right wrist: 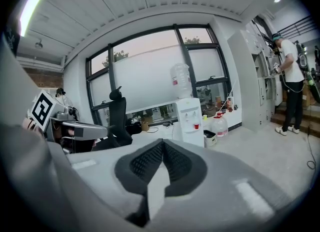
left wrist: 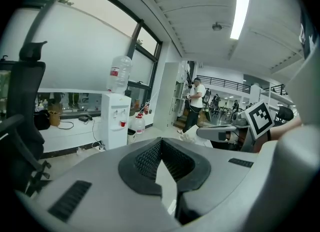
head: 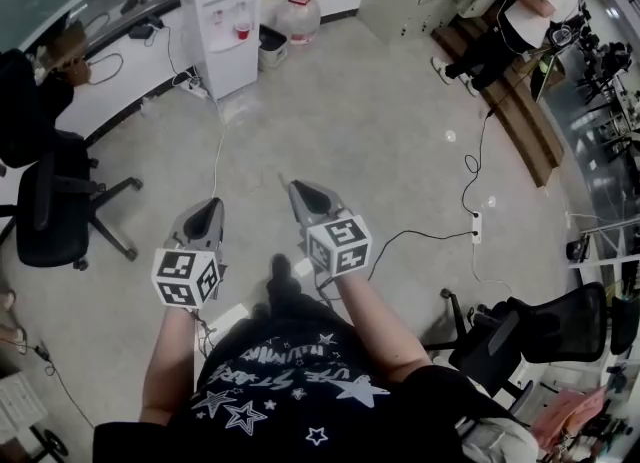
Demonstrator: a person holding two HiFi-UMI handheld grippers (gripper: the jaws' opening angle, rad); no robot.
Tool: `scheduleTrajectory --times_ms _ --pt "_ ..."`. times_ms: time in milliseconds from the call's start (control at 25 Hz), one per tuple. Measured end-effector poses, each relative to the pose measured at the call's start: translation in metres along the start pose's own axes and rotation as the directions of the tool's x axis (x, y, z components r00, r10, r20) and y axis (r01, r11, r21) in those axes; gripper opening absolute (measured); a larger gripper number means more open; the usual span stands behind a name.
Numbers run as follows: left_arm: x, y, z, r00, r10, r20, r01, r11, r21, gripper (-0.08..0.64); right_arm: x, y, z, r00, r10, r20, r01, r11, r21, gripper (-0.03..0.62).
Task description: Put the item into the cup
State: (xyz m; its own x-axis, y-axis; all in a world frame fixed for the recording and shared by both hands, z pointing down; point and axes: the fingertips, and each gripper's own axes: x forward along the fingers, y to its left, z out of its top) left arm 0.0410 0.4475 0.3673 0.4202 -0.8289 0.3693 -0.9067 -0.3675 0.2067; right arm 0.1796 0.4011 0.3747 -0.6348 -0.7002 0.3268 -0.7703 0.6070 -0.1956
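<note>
Both tongs idle: left gripper point(head: 207, 209) jaws closed tip to tip, nothing between; right gripper point(head: 300, 193) likewise, empty; both held over floor point(head: 390, 121); item and cup in no view; weight, stiffness, grasp point not assessable.
</note>
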Motion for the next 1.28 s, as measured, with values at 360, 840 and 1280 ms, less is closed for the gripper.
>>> scheduleTrajectory --times_ms 360,840,1280 --pt "0.074 0.016 0.030 1.000 0.017 -0.010 -0.017 1.000 0.007 0.008 0.059 -0.063 0.019 0.998 0.055 0.003 -0.055 0.997 0.047 0.002" --pt "0.127 0.033 0.069 0.996 0.089 0.017 -0.089 0.996 0.004 0.008 0.096 -0.119 0.036 0.996 0.093 -0.010 -0.092 0.993 0.075 0.002" --pt "0.161 0.049 0.075 0.998 0.067 0.020 -0.066 0.998 -0.018 0.008 0.111 -0.139 0.038 0.997 0.073 -0.036 -0.069 0.994 0.088 0.002"
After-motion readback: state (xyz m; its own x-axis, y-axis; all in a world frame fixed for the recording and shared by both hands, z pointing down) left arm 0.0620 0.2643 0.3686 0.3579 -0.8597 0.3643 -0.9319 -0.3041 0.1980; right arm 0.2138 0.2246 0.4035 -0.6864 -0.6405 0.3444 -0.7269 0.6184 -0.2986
